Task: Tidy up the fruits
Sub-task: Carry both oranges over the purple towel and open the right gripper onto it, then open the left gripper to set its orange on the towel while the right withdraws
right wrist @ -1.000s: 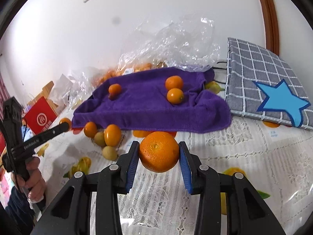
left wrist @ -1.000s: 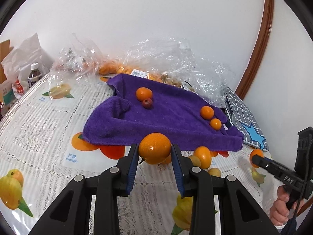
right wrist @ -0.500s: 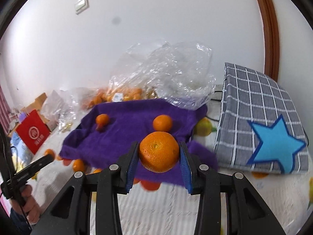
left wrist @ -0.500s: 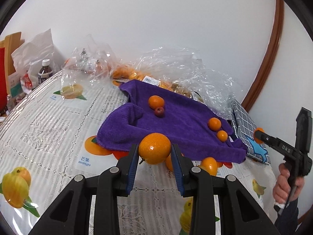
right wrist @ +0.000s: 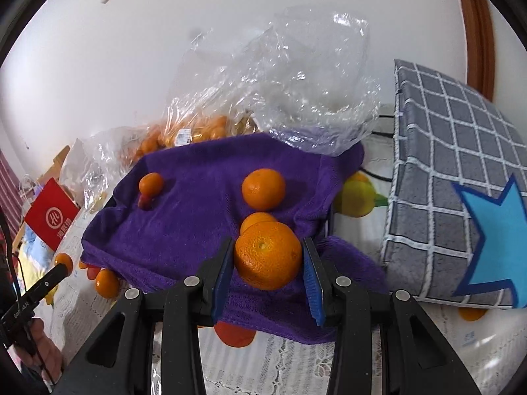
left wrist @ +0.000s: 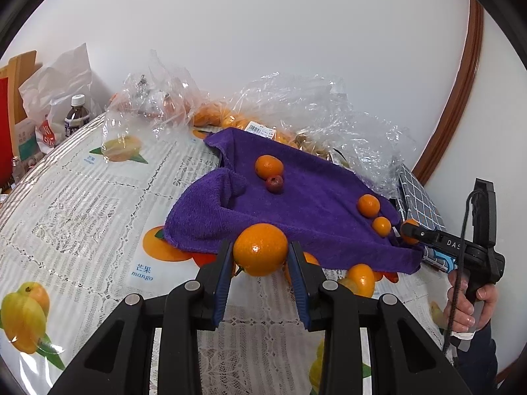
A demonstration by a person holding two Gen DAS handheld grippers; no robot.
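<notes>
My left gripper [left wrist: 260,249] is shut on an orange [left wrist: 260,258], held just before the near edge of the purple towel [left wrist: 313,204]. On the towel lie an orange [left wrist: 269,166] with a small red fruit [left wrist: 274,184] beside it, and two small oranges [left wrist: 369,204] near the right edge. My right gripper [right wrist: 267,247] is shut on another orange [right wrist: 267,258], over the towel's [right wrist: 197,204] front right part, just in front of two oranges [right wrist: 263,189] lying there. Loose fruit [left wrist: 361,279] sits on the tablecloth by the towel's front.
Crumpled clear plastic bags [left wrist: 296,112] with oranges lie behind the towel. A grey checked cushion [right wrist: 454,181] with a blue star stands on the right. A bottle [left wrist: 77,115], a white paper bag and a red box [right wrist: 49,217] are at the far left.
My right gripper has carried its orange forward from the tablecloth to over the towel's front right part. The left gripper has stayed about where it was, still holding its orange.
</notes>
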